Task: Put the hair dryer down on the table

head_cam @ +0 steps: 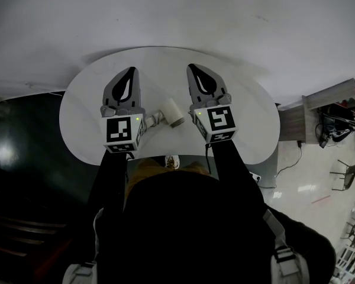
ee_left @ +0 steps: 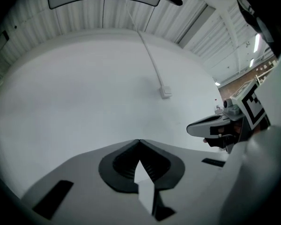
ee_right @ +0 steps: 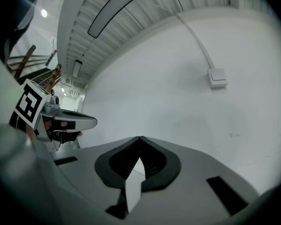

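Observation:
A white hair dryer [head_cam: 170,112] lies on the round white table [head_cam: 248,117], in the gap between my two grippers; its near end is hidden behind the left gripper's marker cube. Neither gripper touches it. In the head view my left gripper [head_cam: 130,71] hangs over the table's left half with its jaws together and nothing in them. My right gripper [head_cam: 192,67] is beside it, also shut and empty. Both gripper views face a bare white wall, and the jaw tips meet in each of them: left gripper [ee_left: 139,140], right gripper [ee_right: 140,137].
A wall switch [ee_left: 165,92] with a thin conduit running up from it shows ahead, and it shows again as the wall switch [ee_right: 218,78]. A dark floor lies left of the table. A wooden desk [head_cam: 334,99] with cables and a chair [head_cam: 346,173] stand at the right.

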### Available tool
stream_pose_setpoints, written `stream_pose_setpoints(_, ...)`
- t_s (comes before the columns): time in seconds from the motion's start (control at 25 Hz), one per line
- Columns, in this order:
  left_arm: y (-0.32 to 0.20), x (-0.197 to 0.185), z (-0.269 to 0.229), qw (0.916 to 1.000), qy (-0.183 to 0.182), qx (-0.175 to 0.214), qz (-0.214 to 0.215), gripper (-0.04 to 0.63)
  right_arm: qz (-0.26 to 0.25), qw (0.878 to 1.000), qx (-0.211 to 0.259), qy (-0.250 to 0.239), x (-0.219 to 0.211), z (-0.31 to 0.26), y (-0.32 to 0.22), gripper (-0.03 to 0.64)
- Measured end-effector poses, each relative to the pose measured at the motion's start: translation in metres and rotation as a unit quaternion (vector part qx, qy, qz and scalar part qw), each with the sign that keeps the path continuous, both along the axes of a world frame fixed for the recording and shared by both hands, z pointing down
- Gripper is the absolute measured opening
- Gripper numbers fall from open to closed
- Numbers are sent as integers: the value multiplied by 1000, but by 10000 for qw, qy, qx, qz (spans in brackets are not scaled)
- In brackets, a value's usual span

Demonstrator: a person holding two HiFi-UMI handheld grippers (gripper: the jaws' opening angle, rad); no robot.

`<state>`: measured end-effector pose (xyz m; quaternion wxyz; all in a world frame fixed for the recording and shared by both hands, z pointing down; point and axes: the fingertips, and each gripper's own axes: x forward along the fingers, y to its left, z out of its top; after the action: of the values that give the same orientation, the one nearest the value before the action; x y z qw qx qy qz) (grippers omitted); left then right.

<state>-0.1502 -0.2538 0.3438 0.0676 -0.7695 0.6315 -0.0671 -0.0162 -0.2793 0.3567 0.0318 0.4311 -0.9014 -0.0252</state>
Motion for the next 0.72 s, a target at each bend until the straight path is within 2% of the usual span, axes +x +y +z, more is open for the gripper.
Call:
stream_pose_setpoints(0.24, -3, 2, -3, 10000, -67, -25, 23, 15, 22, 10000, 15, 22, 2, -1, -2, 26)
stream_pose_setpoints(0.48, -7, 5, -8, 9999, -56, -4, 86, 15, 38, 9994, 272, 194, 3, -8, 1, 26)
stream_pose_setpoints(0.72, -7, 5, -9, 9999, -81, -4, 103, 15, 33, 9995, 264, 189, 9, -7, -2, 26)
